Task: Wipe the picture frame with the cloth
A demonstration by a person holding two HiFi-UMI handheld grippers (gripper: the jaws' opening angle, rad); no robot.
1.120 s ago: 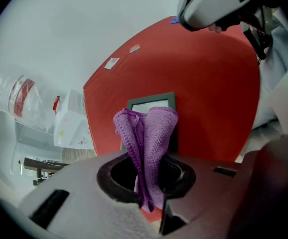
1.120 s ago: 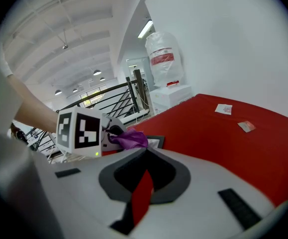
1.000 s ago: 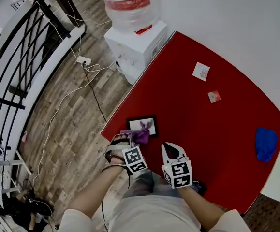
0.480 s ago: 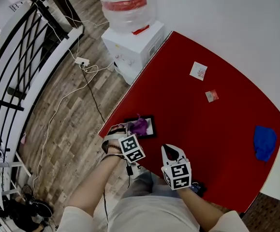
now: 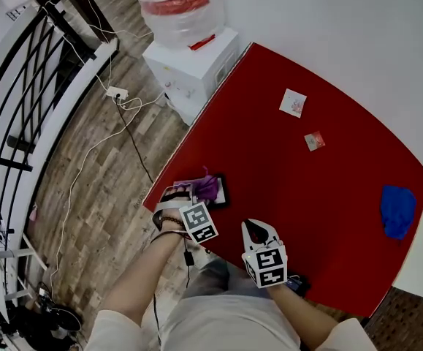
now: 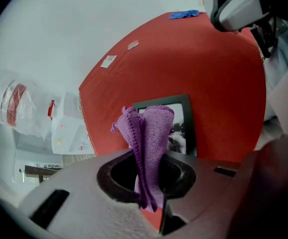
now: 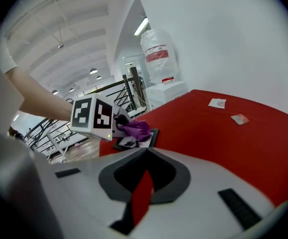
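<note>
A black picture frame (image 5: 217, 194) lies flat near the left edge of the red table (image 5: 321, 196). My left gripper (image 5: 193, 191) is shut on a purple cloth (image 5: 206, 187), which rests on the frame and hides most of it. In the left gripper view the cloth (image 6: 148, 133) stands up folded between the jaws, with the frame (image 6: 185, 117) just behind it. My right gripper (image 5: 258, 229) hovers near the table's front edge, to the right of the frame, shut and holding nothing. The right gripper view shows the frame (image 7: 152, 136), the cloth (image 7: 135, 129) and the left gripper (image 7: 120, 124) ahead on the left.
A blue cloth (image 5: 395, 210) lies at the table's far right. Two small cards (image 5: 293, 102) (image 5: 314, 140) sit near the white wall. A water dispenser (image 5: 189, 53) stands beyond the table's left corner. Cables and a power strip (image 5: 116, 92) run over the wooden floor by a railing (image 5: 21, 86).
My left gripper has slid the purple cloth over the frame toward the table's left edge. The right gripper has stayed where it was.
</note>
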